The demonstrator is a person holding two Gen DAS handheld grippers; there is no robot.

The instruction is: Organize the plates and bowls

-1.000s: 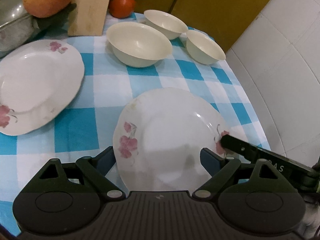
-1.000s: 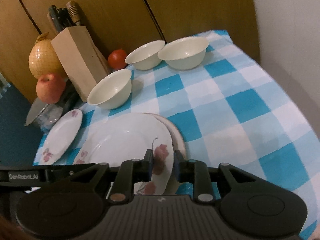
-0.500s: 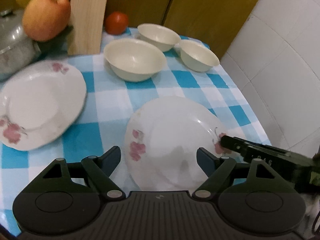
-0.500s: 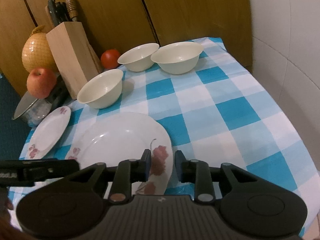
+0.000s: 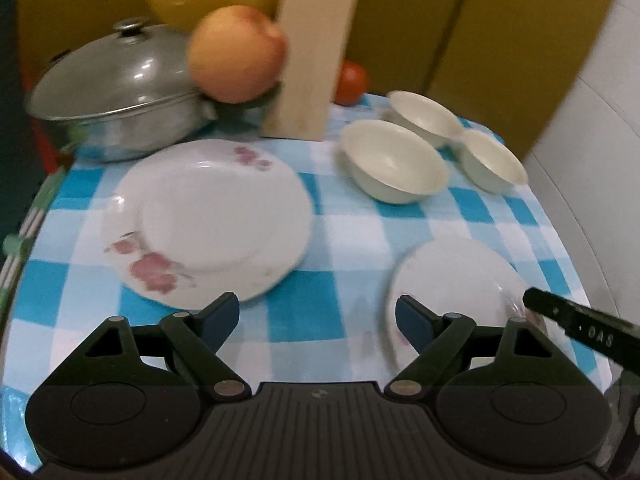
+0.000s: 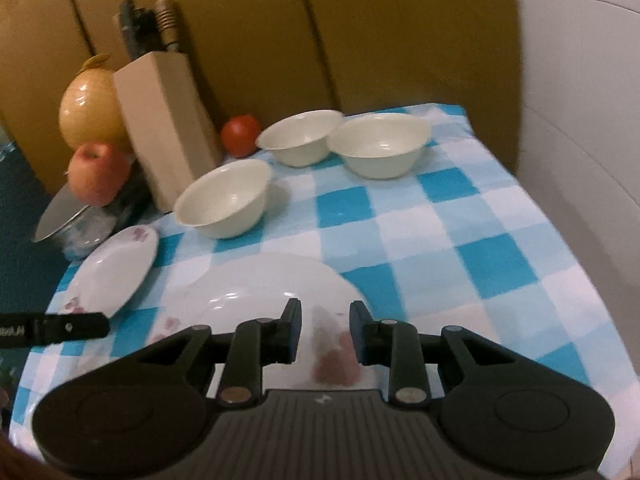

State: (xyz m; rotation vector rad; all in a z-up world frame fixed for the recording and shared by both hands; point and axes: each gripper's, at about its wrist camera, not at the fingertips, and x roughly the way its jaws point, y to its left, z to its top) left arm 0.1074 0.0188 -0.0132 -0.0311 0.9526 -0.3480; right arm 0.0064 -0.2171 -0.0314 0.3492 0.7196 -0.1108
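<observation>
Status early: one plate (image 6: 256, 292) at 6 o'clock under right gripper (image 6: 325, 328), jaws nearly together over its rim, pinch unconfirmed; left gripper (image 5: 318, 312) spread, empty; second plate (image 6: 116, 268) at 9 and three bowls (image 6: 224, 200) around 12 not yet stacked.

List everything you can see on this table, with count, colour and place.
plates: 2, white with pink flowers, front
bowls: 3, cream, back right
block: 1, tan, back
tomato: 1, red, beside block
apple: 1, red, back left
round fruit: 1, yellow, behind apple
pot: 1, grey, lidded, back left
cloth: 1, blue-white check
left gripper: black, wide, just opening further, empty
right gripper: black, narrow gap, over right plate
</observation>
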